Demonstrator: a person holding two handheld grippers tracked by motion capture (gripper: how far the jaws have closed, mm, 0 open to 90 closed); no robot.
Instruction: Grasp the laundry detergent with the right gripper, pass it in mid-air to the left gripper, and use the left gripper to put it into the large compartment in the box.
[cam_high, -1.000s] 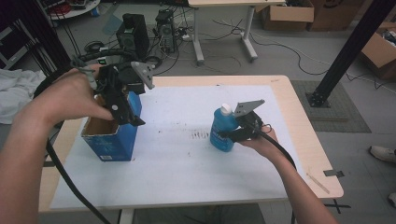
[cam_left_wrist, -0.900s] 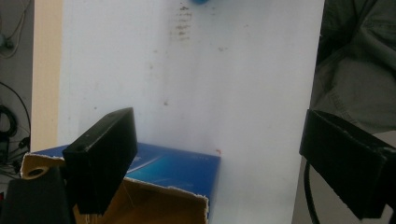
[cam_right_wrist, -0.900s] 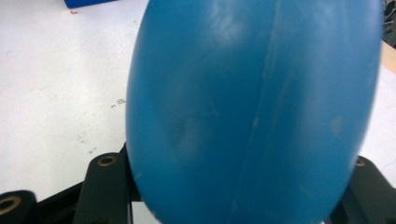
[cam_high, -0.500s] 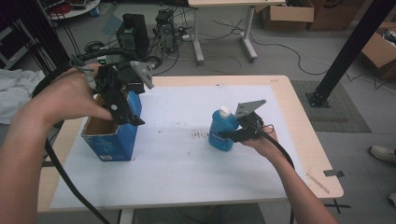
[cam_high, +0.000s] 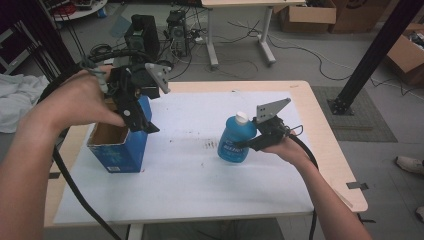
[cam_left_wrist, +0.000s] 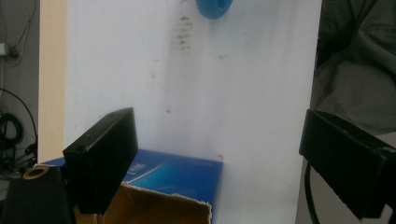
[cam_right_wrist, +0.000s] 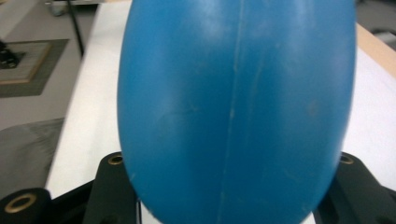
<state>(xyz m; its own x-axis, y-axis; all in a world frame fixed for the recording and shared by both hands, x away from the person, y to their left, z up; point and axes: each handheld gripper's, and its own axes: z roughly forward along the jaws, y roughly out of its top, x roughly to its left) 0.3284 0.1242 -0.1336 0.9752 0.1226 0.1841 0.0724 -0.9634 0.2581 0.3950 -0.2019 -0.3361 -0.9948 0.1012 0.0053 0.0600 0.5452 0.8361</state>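
A white sheet (cam_high: 200, 175) covers most of the wooden table (cam_high: 330, 150), and it has small dark smudges (cam_high: 209, 145) in the middle. Behind the table, black boxes with wires (cam_high: 160, 30) sit on the grey floor. Another table (cam_high: 240, 30) stands farther back. Cardboard boxes (cam_high: 310, 15) rest nearby. A black post (cam_high: 375, 50) leans at the right. A white cloth (cam_high: 15, 100) lies at the left.

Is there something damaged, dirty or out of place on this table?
Yes. The blue cardboard box has a ragged, torn top edge, seen in the left gripper view, and the white sheet bears dark smudges beside the upright blue bottle. Nothing is spilled.
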